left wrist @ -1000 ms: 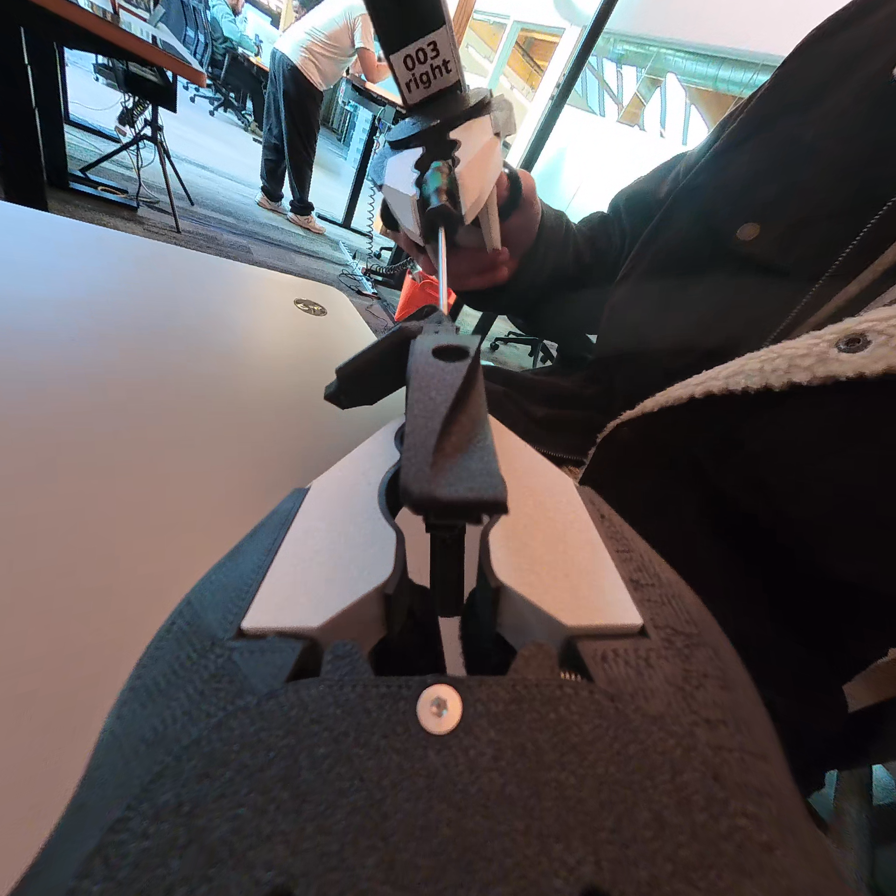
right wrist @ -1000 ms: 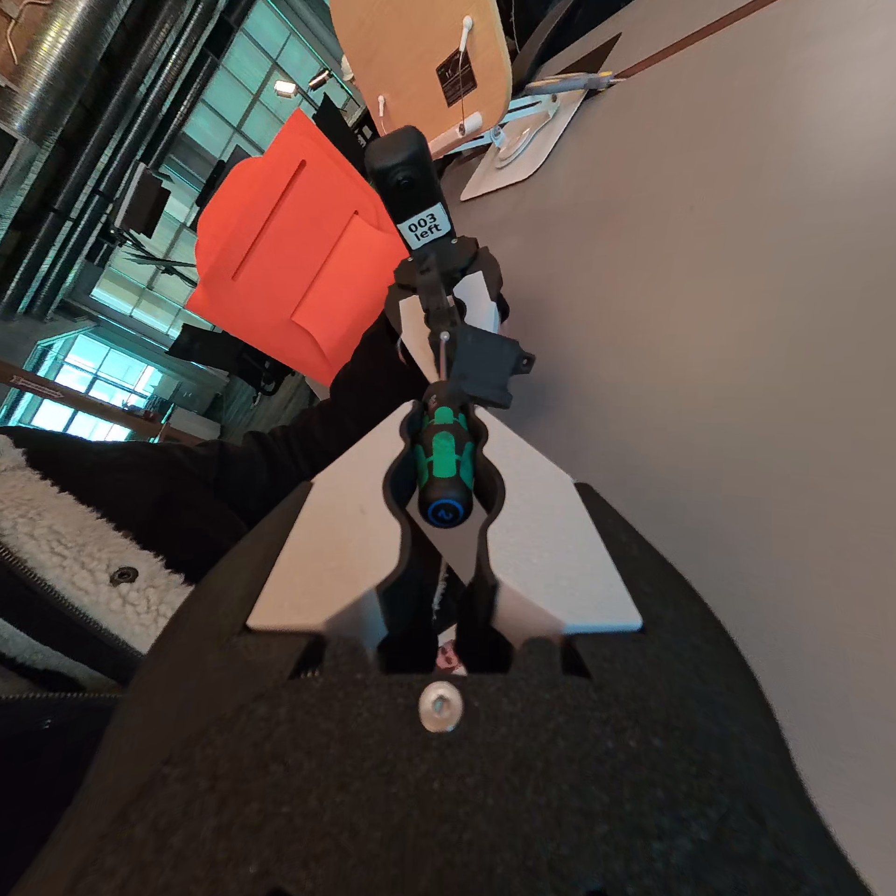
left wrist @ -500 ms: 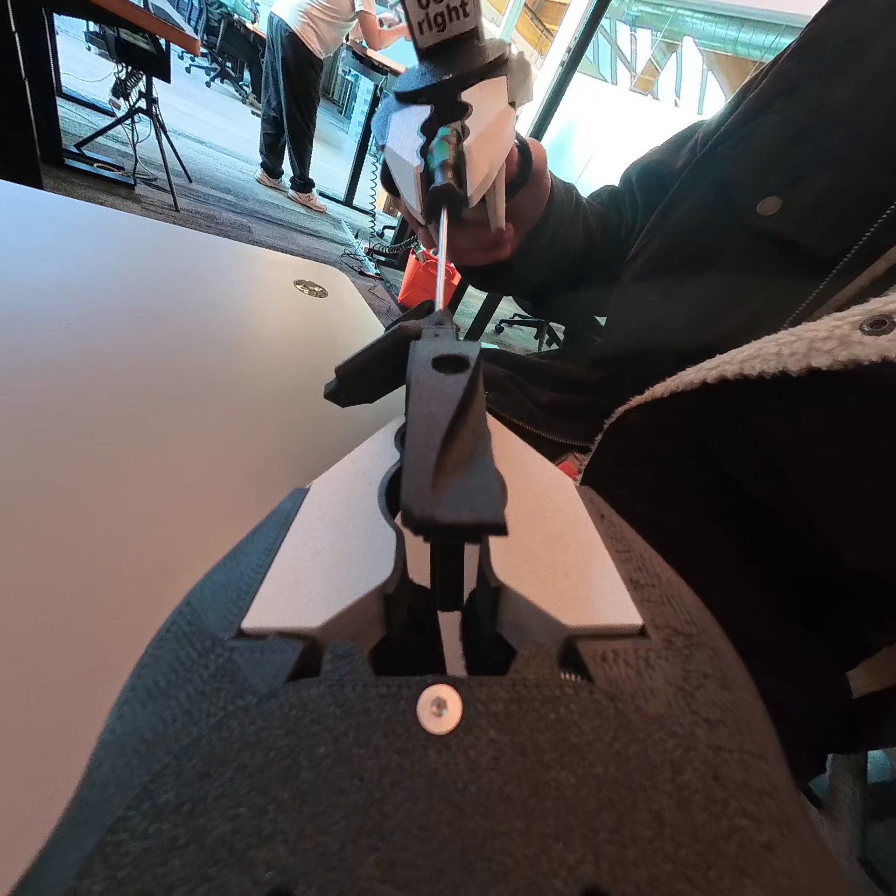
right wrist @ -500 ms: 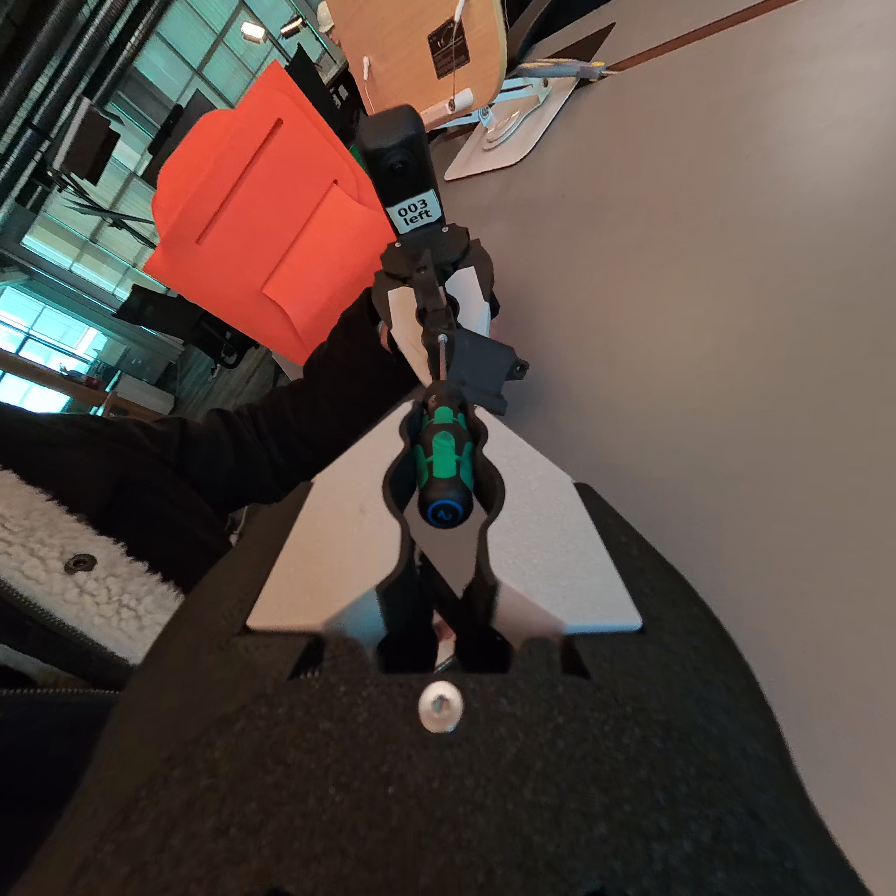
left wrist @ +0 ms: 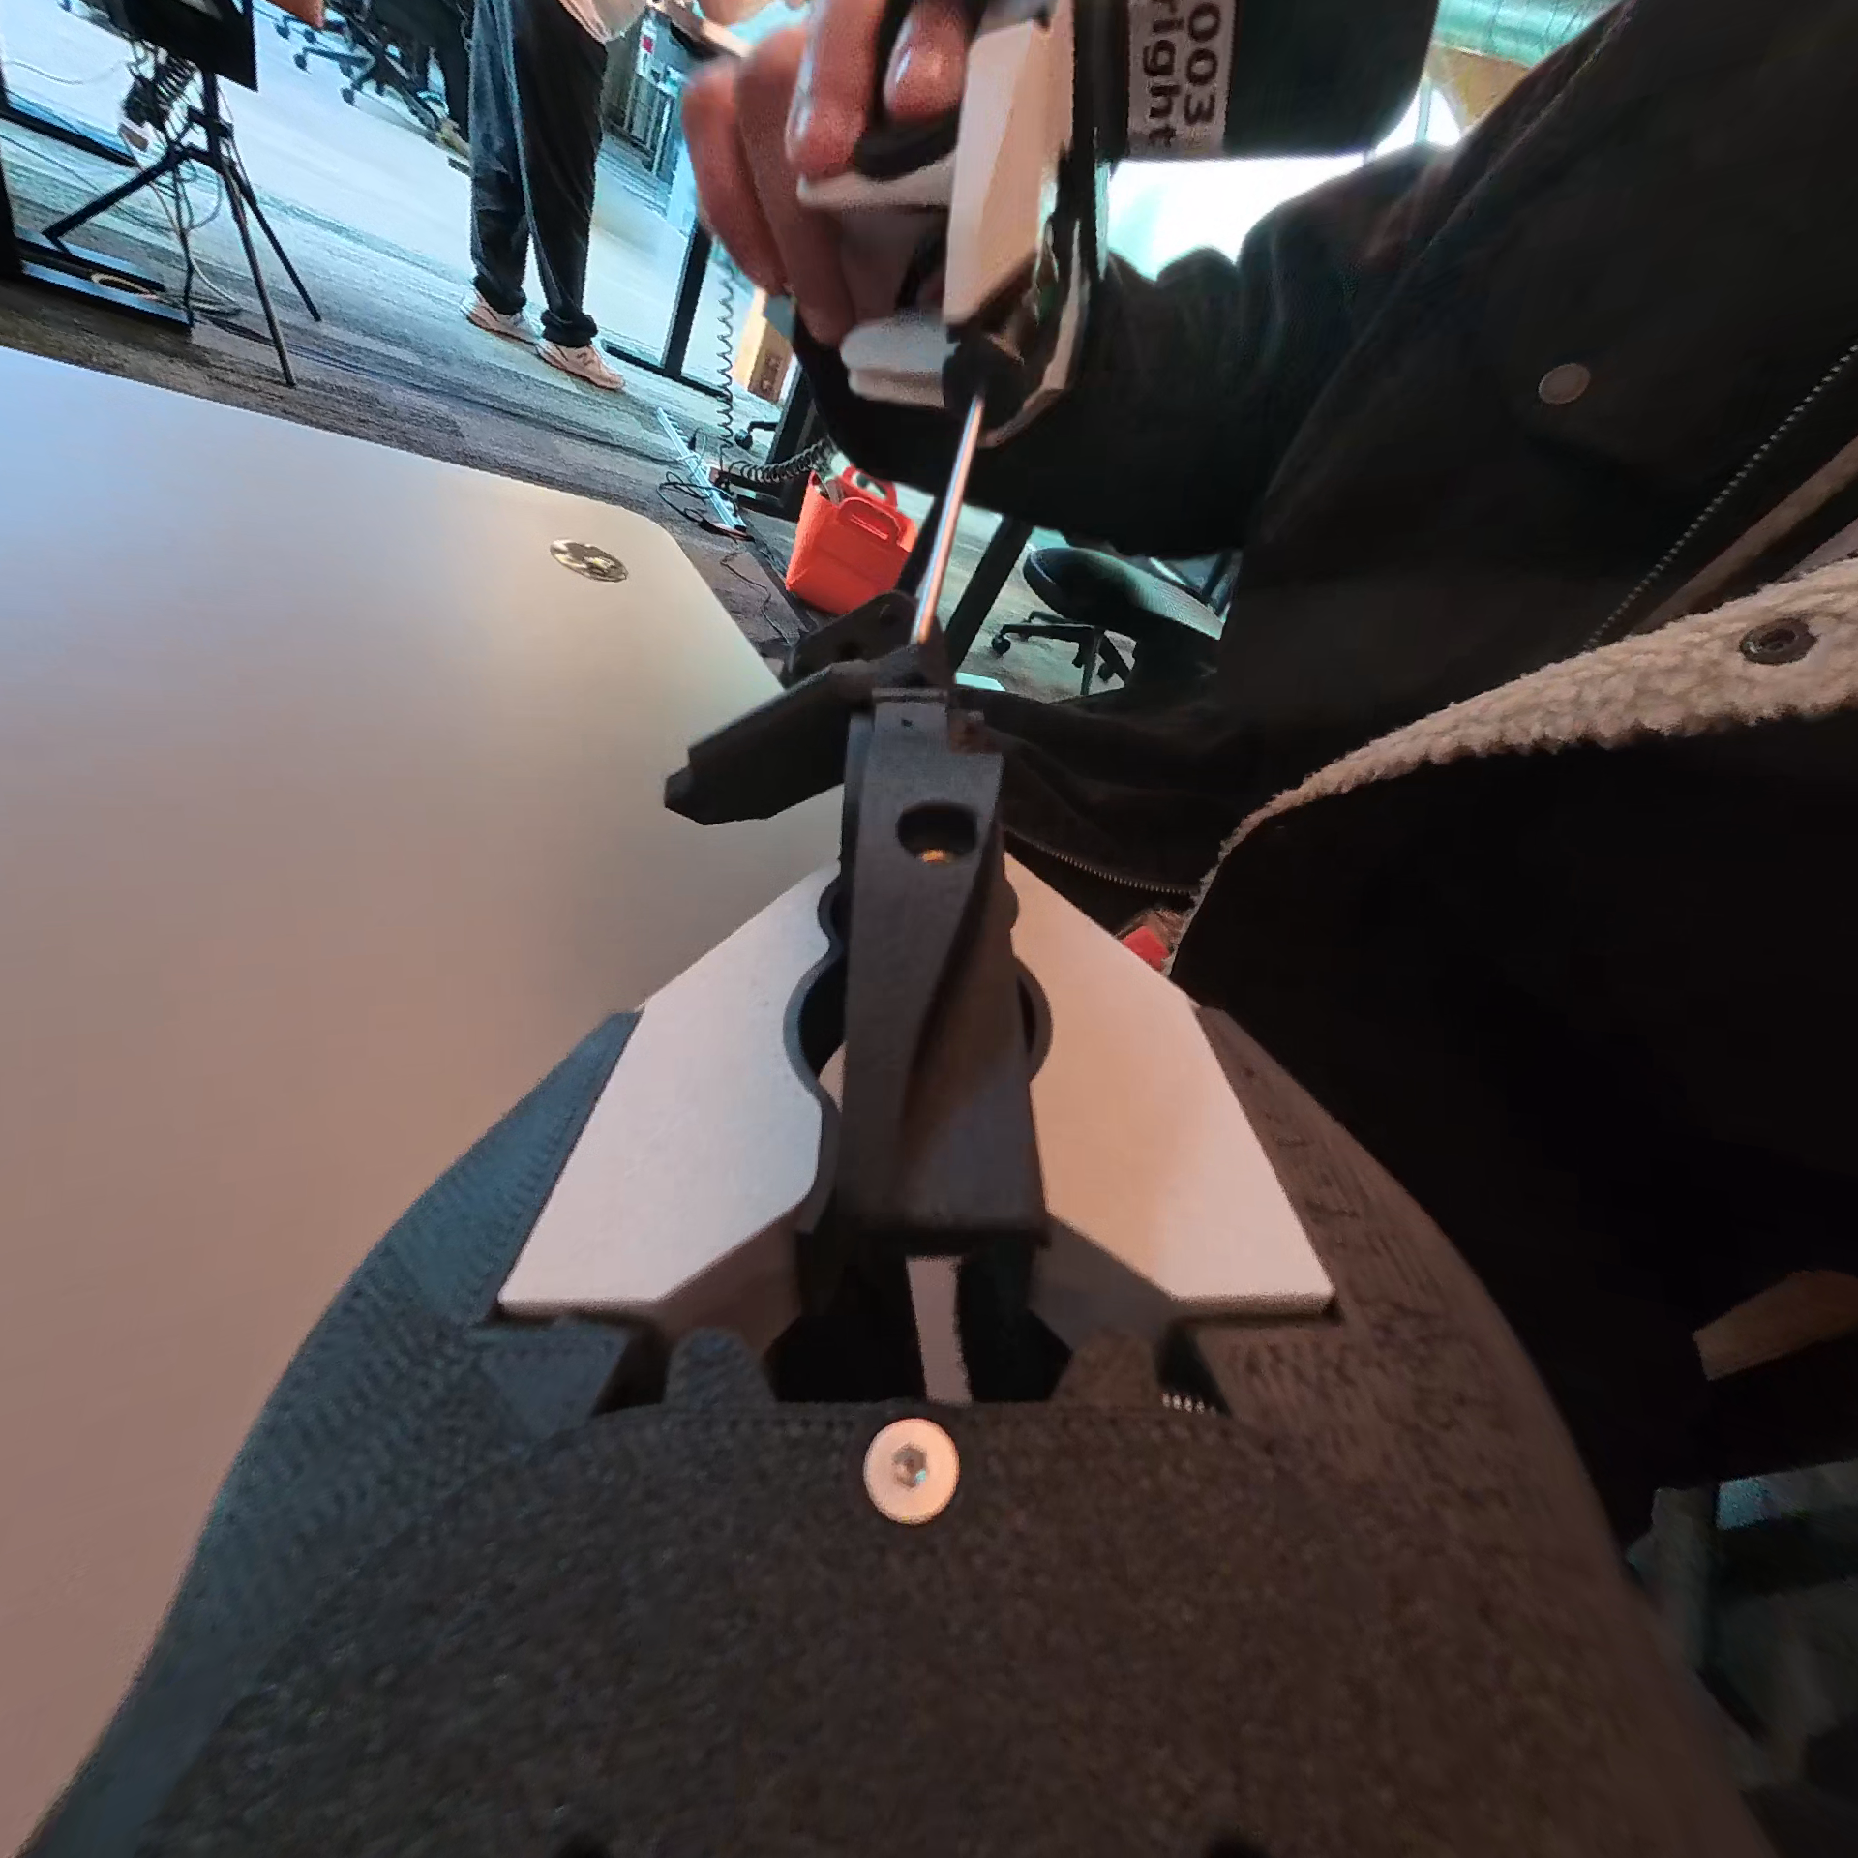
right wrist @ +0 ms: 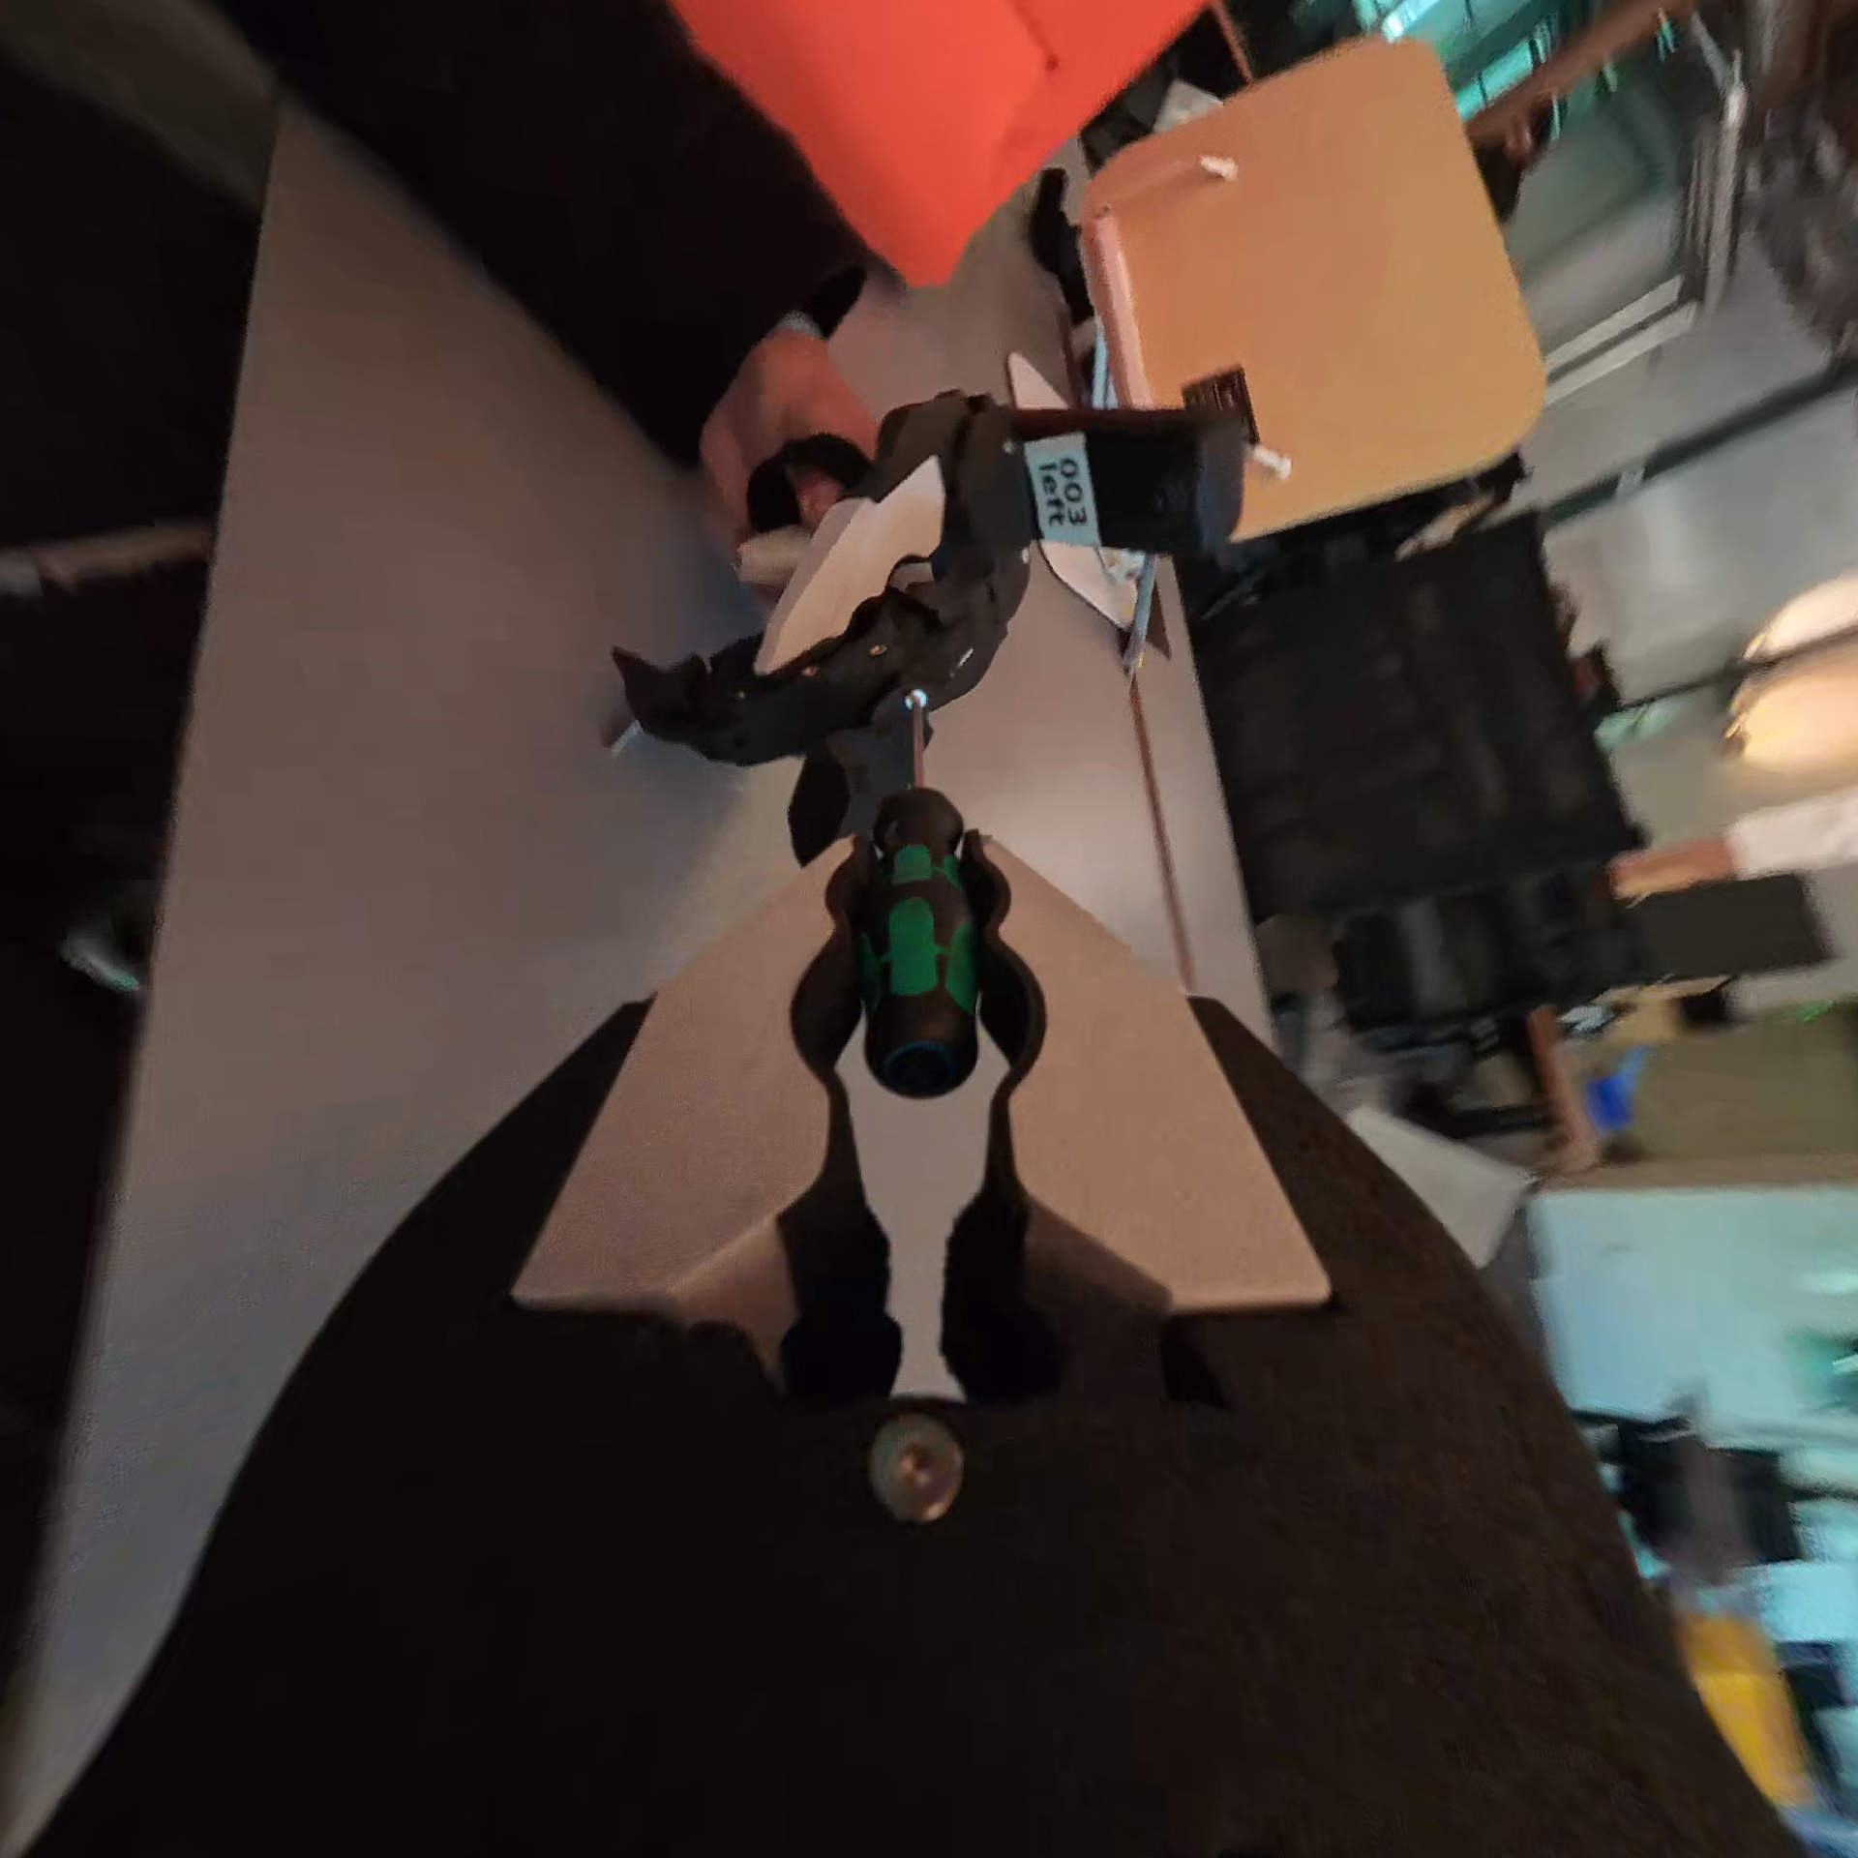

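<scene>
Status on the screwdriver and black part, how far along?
Done: left hand-held gripper is shut on the black printed part; right hand-held gripper is shut on the green-black screwdriver. In hand: its tip meets the part's far end. Left: whether a screw is seated cannot be told.

Black 3D-printed part clamped in left gripper above table. Green-black screwdriver gripped by right gripper; tip touches part's top end.
</scene>
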`<state>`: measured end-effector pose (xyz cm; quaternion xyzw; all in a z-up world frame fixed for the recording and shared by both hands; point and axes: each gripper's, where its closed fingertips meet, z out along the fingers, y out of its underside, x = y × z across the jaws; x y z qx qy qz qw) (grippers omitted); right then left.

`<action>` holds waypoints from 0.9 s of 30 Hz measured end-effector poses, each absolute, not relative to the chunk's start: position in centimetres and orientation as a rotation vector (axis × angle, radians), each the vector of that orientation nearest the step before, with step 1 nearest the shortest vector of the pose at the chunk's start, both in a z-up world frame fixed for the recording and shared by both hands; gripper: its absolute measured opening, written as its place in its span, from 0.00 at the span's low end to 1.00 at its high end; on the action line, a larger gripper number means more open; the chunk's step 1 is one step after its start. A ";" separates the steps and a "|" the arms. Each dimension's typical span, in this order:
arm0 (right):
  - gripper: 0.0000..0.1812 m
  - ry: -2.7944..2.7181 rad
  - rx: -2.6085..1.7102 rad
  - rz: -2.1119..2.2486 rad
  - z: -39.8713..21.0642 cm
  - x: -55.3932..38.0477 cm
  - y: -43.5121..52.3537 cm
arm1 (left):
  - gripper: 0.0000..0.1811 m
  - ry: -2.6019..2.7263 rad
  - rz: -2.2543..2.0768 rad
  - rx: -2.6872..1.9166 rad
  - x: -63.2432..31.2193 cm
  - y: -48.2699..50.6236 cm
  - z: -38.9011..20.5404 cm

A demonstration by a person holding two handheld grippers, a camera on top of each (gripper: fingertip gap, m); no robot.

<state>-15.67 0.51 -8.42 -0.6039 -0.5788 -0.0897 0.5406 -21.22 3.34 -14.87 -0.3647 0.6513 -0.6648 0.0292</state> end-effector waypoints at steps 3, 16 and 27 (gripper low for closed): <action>0.09 -1.615 -1.260 -0.421 -8.2 -15.8 0.2 | 0.12 2.031 -2.065 -1.127 -21.3 2.9 -15.0; 0.09 -1.246 -1.441 -0.109 -6.3 -15.6 -1.8 | 0.12 2.000 -2.107 -1.090 -21.5 3.0 -14.3; 0.09 0.068 -1.978 1.090 -9.1 -14.2 -0.5 | 0.12 2.013 -2.052 -1.109 -21.3 3.1 -14.8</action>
